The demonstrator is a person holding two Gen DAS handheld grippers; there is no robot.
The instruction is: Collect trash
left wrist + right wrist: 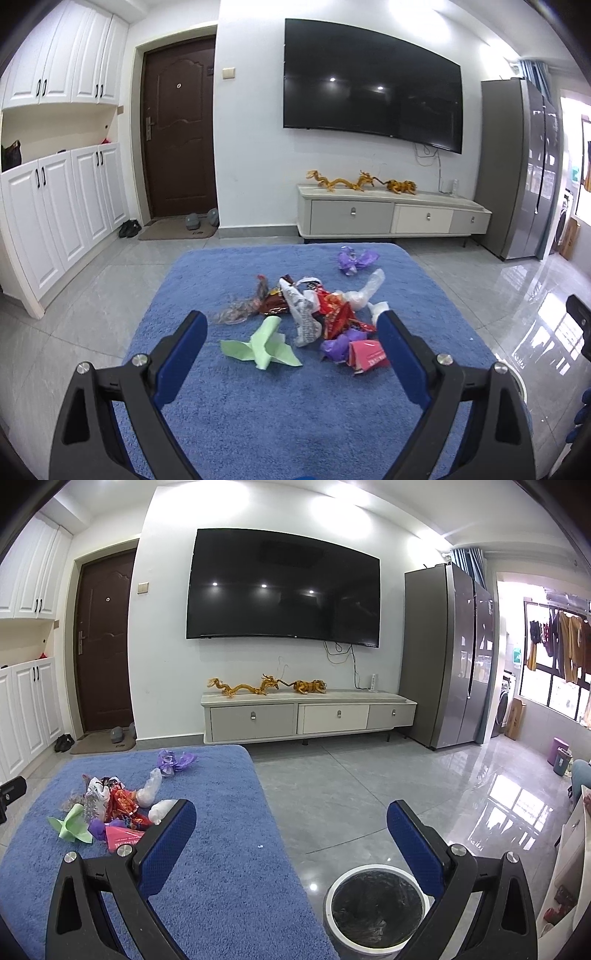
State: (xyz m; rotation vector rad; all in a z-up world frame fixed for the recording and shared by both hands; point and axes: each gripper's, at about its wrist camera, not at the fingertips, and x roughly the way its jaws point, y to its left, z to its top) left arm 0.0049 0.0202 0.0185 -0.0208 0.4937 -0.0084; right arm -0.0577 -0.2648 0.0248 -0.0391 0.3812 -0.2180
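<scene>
A heap of trash (314,314) lies on the blue fuzzy mat (258,406): a green paper scrap (264,345), red and brown wrappers (338,312), a pink packet (369,355), white plastic bits (364,293) and a purple wrapper (356,258) farther back. My left gripper (291,323) hovers open just short of the heap, its blue pads on either side of it. The same heap (114,805) shows at the left of the right wrist view. My right gripper (291,812) is open and empty, over the mat's right edge. A white bin with a black liner (375,904) stands on the floor below it.
The mat (221,867) covers a raised surface ringed by glossy grey floor tiles (369,794). A low TV cabinet (310,712) stands against the far wall under a large TV. A steel fridge (447,657) is at the right, white cupboards (62,199) at the left.
</scene>
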